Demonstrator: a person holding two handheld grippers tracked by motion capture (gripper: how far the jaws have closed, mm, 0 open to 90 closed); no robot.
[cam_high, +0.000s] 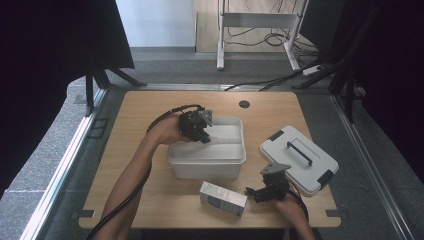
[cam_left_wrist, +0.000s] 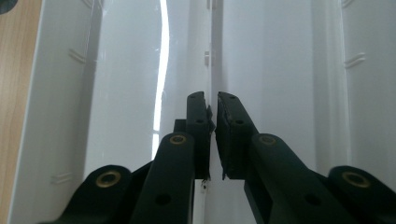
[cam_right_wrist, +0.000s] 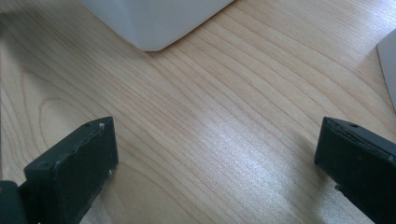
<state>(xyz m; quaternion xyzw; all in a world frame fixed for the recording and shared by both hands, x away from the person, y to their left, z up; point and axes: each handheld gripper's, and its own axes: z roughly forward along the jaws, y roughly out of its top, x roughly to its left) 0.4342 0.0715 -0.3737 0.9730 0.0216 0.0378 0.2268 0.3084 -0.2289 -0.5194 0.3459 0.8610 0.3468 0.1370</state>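
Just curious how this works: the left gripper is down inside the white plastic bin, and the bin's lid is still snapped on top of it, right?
Not quite. The left gripper is indeed in the white plastic bin, but the lid is off, lying on the table to the bin's right, as the high view shows.

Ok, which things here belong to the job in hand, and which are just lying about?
In the job:
- white bin
- divider inside it
- left gripper, shut on the divider

Lying about:
- lid
- small box
- right gripper, open above the table

grey lid (cam_high: 299, 159), small carton (cam_high: 223, 198)
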